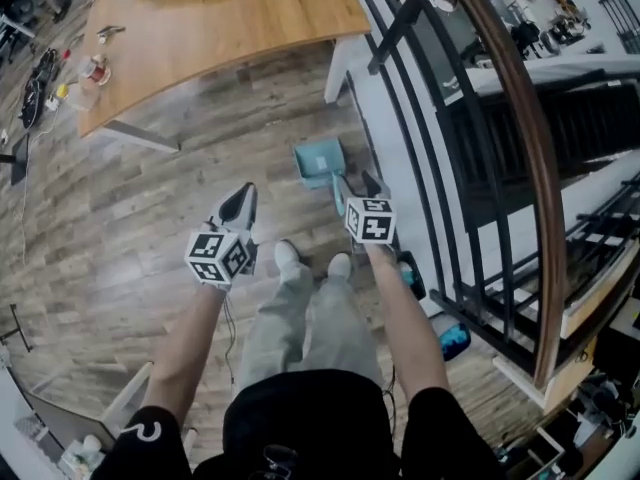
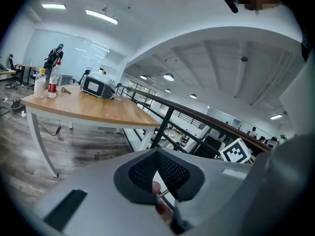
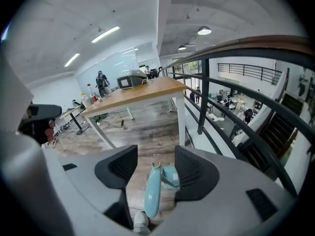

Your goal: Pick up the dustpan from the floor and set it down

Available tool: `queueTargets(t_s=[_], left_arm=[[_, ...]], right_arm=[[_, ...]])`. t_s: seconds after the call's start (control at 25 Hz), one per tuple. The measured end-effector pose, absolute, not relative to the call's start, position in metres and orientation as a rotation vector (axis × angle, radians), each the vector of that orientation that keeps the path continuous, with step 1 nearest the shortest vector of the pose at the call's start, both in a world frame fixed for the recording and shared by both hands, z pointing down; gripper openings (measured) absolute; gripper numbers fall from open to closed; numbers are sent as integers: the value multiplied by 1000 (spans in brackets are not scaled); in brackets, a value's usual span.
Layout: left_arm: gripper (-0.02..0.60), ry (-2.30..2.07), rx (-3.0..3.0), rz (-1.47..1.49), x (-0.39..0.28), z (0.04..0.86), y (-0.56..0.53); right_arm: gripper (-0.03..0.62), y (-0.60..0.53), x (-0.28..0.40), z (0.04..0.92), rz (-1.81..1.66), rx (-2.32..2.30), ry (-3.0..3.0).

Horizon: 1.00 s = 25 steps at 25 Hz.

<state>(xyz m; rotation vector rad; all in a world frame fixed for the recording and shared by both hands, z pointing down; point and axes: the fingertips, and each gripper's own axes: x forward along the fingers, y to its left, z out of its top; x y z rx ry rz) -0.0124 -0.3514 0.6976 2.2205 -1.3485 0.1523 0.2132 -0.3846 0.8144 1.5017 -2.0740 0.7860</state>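
The light-blue dustpan [image 1: 318, 160] sits on the wood floor by the white ledge under the railing. Its long handle [image 1: 339, 200] rises toward my right gripper [image 1: 352, 188]. In the right gripper view the handle [image 3: 152, 195] runs up between the two jaws, with the pan [image 3: 171, 177] beyond. The right gripper [image 3: 156, 155] is open, and its pads stand apart from the handle on both sides. My left gripper [image 1: 238, 206] hangs left of the dustpan, above the floor. Its pads [image 2: 173, 168] meet at the tips, shut, and I see nothing held.
A wooden table [image 1: 220, 18] on white legs [image 1: 338, 68] stands beyond the dustpan. A black railing with a brown handrail [image 1: 510, 98] runs along the right, with stairs behind it. The person's shoes [image 1: 288, 258] are just below the grippers. A blue object [image 1: 455, 340] lies by the railing.
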Motion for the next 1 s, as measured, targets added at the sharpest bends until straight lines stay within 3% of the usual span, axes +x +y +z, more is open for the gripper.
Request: queueTargets(t_s=[0.64,0.88,1.0], left_arm=[[-3,-1257,2237,229,-7,781,-382],[-3,-1265,2222,250,-15,790,-382],[-3,-1273,2214,259,-17,793,-381]], right_arm=[[252,-393,191,947,838,1422,-1875],[194,-391,187,964,869,1413,-1829],[125,-391,191,966,870,1416,-1812]])
